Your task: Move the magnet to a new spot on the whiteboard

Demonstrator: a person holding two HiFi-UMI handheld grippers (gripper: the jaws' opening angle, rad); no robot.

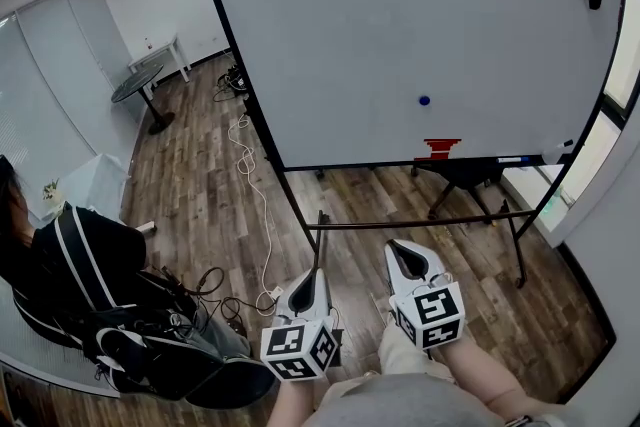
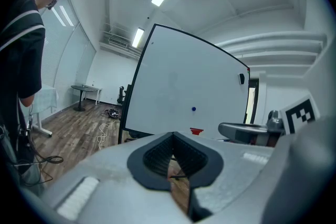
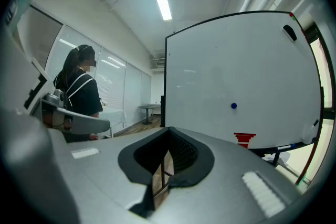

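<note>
The small round blue magnet [image 1: 424, 100] sits on the white whiteboard [image 1: 400, 5], lower centre of frame. My left tool [image 1: 318, 275] and right tool [image 1: 403, 255] hang at bottom centre, well apart from it, jaws together and empty. This fits a magnet awaiting pickup or one already re-stuck.

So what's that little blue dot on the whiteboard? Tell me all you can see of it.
It is the magnet: a small, round, dark blue button, too small here to judge its material, stuck flat on the whiteboard, low and near mid-width. A red stepped shape sits below it, apart. Only the board touches it.
</note>
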